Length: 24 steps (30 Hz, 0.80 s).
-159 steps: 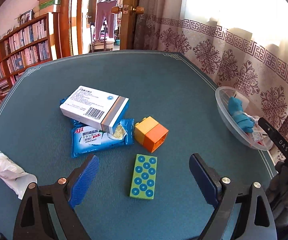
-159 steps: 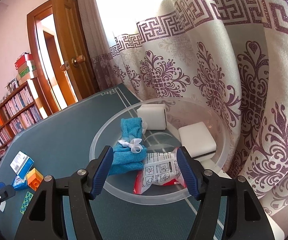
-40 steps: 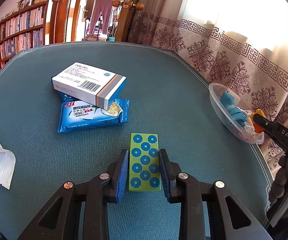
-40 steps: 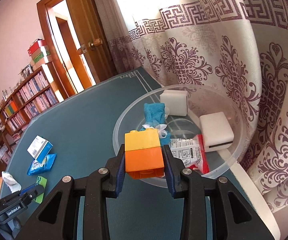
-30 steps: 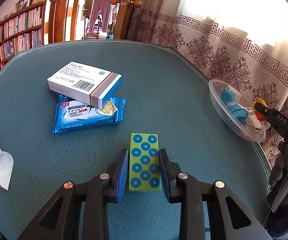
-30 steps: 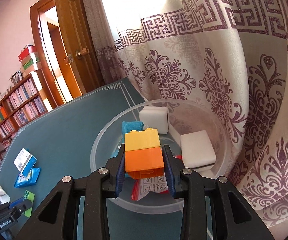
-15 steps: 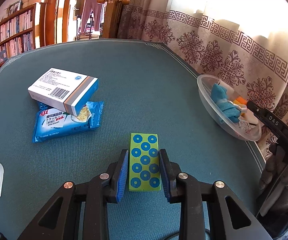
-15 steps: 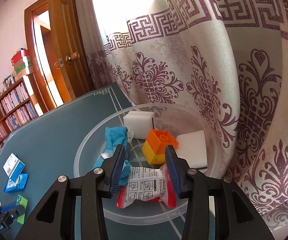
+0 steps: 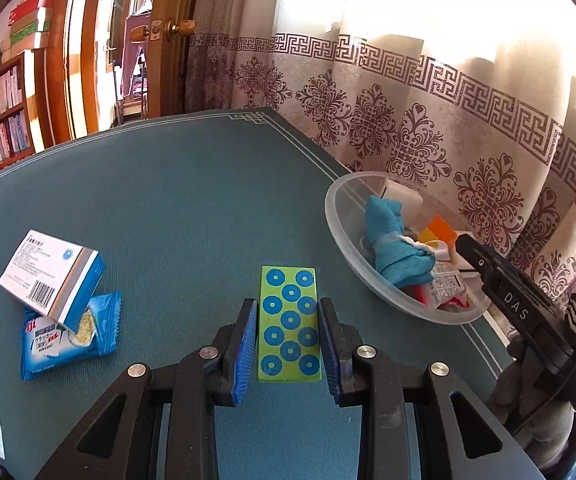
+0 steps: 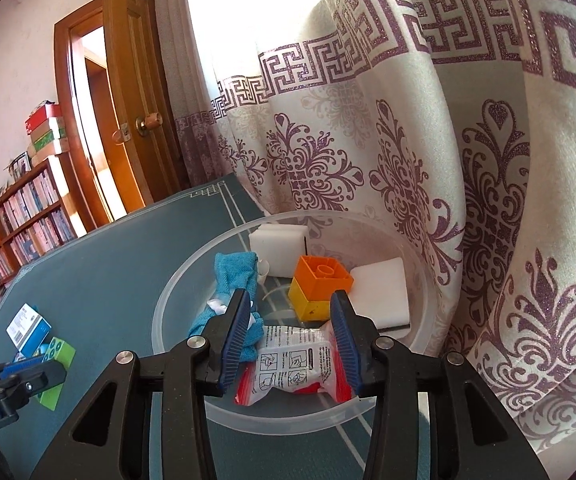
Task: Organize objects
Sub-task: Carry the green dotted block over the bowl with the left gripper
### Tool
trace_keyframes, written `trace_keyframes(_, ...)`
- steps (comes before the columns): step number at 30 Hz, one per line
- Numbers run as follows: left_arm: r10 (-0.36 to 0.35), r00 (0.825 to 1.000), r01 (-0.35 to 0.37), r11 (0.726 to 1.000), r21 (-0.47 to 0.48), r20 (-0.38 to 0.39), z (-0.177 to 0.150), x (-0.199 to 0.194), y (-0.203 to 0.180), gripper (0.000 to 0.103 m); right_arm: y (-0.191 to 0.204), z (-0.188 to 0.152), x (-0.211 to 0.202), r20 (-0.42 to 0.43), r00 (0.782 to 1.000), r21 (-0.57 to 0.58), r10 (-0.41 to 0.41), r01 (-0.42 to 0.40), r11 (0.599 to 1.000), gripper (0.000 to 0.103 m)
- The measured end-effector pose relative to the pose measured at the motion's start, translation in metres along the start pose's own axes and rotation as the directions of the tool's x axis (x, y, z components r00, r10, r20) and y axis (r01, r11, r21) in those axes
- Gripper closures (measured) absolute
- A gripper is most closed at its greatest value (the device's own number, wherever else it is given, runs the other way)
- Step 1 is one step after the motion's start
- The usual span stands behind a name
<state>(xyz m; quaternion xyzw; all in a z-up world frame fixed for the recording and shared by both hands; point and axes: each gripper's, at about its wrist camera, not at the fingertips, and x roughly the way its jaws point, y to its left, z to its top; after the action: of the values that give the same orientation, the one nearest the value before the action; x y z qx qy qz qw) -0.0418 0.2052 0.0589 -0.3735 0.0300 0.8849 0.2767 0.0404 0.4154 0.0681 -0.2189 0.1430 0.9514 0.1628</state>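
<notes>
Left gripper (image 9: pixel 288 336) is clamping the green studded plate (image 9: pixel 290 322) by its long edges, pads pressing both sides, plate sticking out flat ahead of the jaws over the teal table (image 9: pixel 176 208). Clear plastic bowl (image 9: pixel 340 240) is sitting to the right, near the curtain (image 9: pixel 428 128).

Risks, as judgement: grip is sitting on thin edges only, so a tilt or bump on the bowl rim could be twisting the plate out. Bowl is already crowded, so the plate may be landing propped on the pile or sliding out. Right gripper (image 10: pixel 292 332) is hovering over the bowl's near rim, jaws parted and holding nothing; both tools could be colliding there if the left one comes in.

Plate is looking rigid and lime green, with blue ring-shaped studs on top.

Inside the bowl: orange-yellow block (image 10: pixel 320 288) lying tipped, blue cloth (image 10: pixel 232 280), red-white packet (image 10: pixel 292 364), white blocks (image 10: pixel 278 246). White box (image 9: pixel 48 280) and blue snack pack (image 9: pixel 68 336) are waiting far left on the table.
</notes>
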Motion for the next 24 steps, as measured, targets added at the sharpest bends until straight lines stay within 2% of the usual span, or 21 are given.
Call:
trace_keyframes(8, -0.081, 0.996, 0.081, 0.997, 0.011, -0.029, 0.023, 0.027, -0.025, 0.071, 0.000, 0.000, -0.002, 0.010, 1.000, 0.003, 0.013, -0.013, 1.000, 0.060)
trace_keyframes(16, -0.098, 0.995, 0.099, 0.994, 0.047, -0.022, 0.045, 0.048, -0.044, 0.071, -0.003, 0.000, -0.002, 0.006, 1.000, 0.008, 0.027, -0.027, 1.000, 0.059)
trace_keyframes(24, -0.139, 0.990, 0.139, 0.989, 0.040, -0.016, 0.058, 0.064, -0.050, 0.071, -0.003, 0.001, 0.003, -0.001, 0.999, 0.016, 0.034, -0.034, 0.999, 0.059)
